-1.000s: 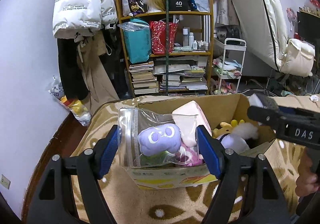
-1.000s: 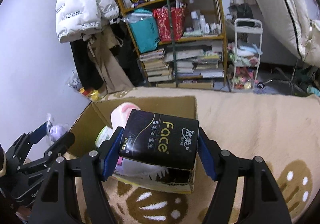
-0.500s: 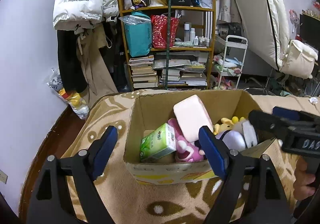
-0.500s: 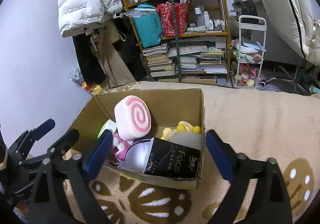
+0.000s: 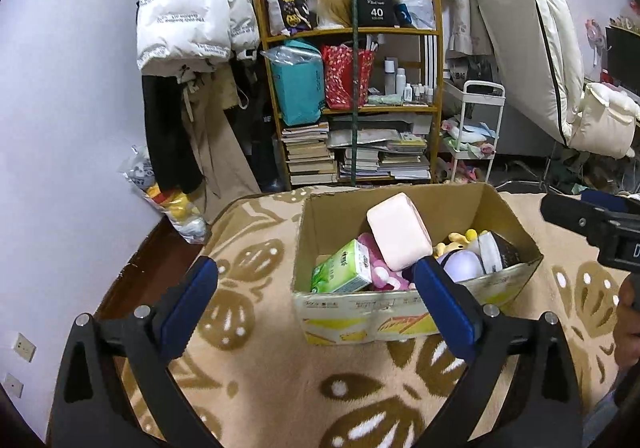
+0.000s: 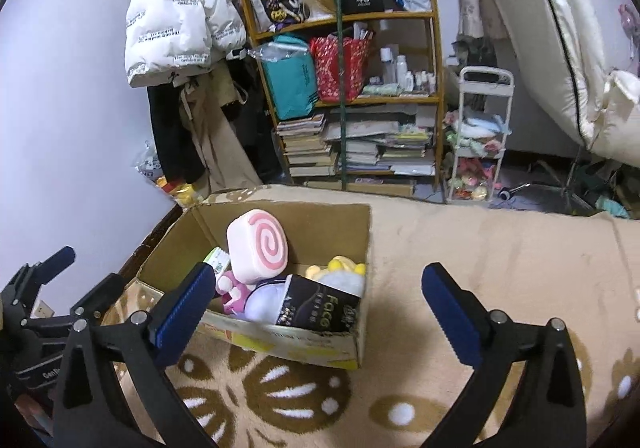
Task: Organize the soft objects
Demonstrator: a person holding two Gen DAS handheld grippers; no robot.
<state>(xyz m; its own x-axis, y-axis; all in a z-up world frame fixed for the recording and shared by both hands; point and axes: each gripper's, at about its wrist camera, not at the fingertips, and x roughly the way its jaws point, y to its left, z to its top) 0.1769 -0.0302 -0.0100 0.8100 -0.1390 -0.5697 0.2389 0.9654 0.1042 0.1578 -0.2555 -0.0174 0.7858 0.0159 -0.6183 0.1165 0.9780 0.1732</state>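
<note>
Left wrist view: my left gripper (image 5: 316,280) is still spreading, nothing between the fingers, angled down over the cardboard box (image 5: 400,318). The pink swirl cushion (image 6: 258,246) leans on the pile and could topple out if I bump it. Right gripper (image 6: 318,290) hangs wide and empty, black tissue pack (image 6: 320,310) already inside.
</note>
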